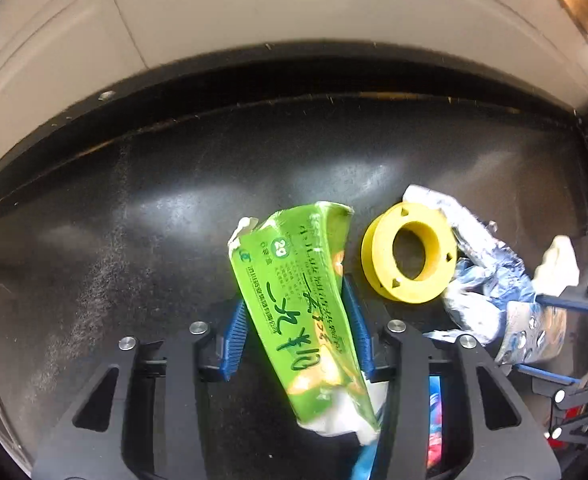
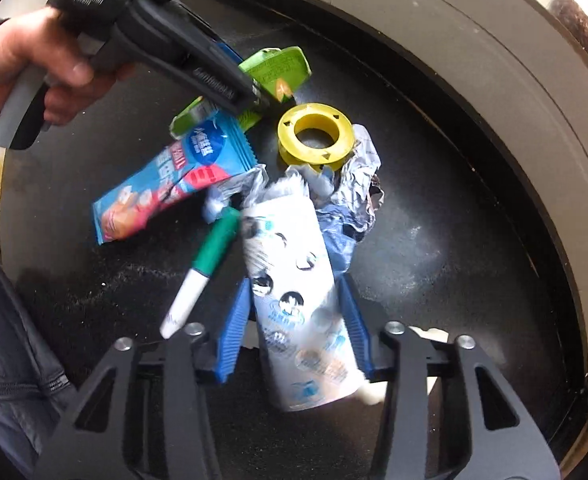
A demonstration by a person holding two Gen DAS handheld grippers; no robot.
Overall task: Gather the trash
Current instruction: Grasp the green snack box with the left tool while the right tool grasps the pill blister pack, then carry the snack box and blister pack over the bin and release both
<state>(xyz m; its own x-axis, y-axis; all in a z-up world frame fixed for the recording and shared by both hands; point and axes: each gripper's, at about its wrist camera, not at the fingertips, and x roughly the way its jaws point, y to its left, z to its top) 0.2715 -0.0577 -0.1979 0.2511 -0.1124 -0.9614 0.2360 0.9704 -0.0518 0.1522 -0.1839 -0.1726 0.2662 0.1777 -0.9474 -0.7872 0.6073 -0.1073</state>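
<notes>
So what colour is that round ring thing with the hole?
Yellow. The ring shows best in the left wrist view.

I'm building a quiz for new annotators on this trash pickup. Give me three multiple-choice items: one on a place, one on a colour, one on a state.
1. Where is the yellow spool relative to the green tissue pack?
A. on top of it
B. beside it on the black table
C. inside it

2. What colour is the marker's cap?
A. red
B. black
C. green

3. What is the right tool doing?
A. closed on the white wrapper
B. hanging empty
C. gripping the spool

Answers: 1 B, the spool lies next to the pack; 2 C, the cap end is green; 3 A, the blue pads press the wrapper's sides.
</notes>
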